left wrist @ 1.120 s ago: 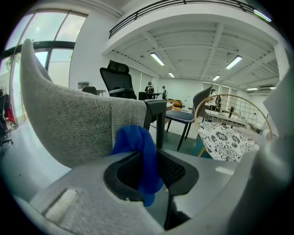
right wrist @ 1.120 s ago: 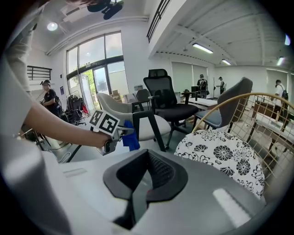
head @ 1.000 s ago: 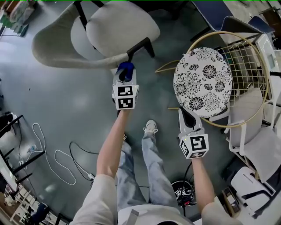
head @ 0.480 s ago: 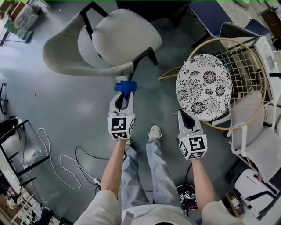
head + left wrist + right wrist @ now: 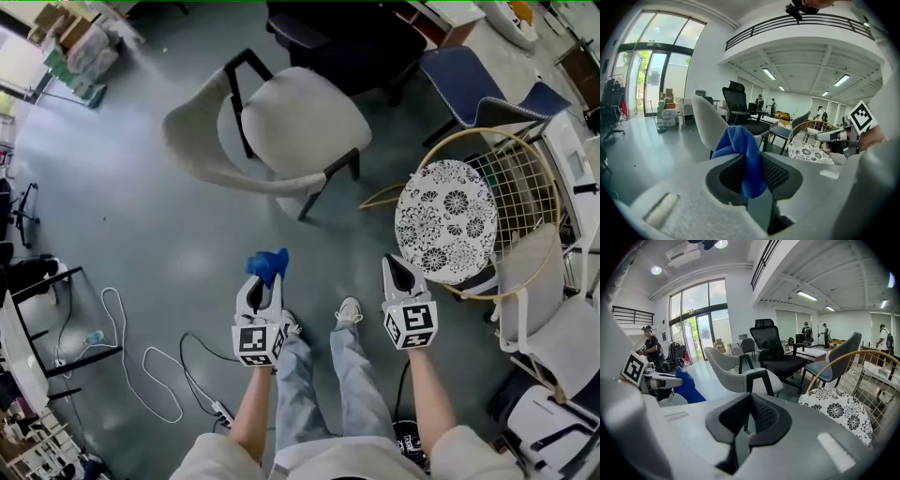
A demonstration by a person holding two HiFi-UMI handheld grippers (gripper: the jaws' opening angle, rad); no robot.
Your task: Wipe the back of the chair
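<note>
A blue cloth (image 5: pixel 269 263) was clamped in the left tongs (image 5: pixel 263 286); the right tongs (image 5: pixel 399 272) were pressed together, empty. The grey chair (image 5: pixel 302 120) was seen ahead, untouched.

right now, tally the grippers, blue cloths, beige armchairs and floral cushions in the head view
grippers: 2 (left gripper, right gripper)
blue cloth: 1
beige armchair: 1
floral cushion: 1
total: 5

cloth (image 5: pixel 267 265) blue | chair (image 5: pixel 300 117) off-white | cushion (image 5: pixel 445 230) black-and-white floral
</note>
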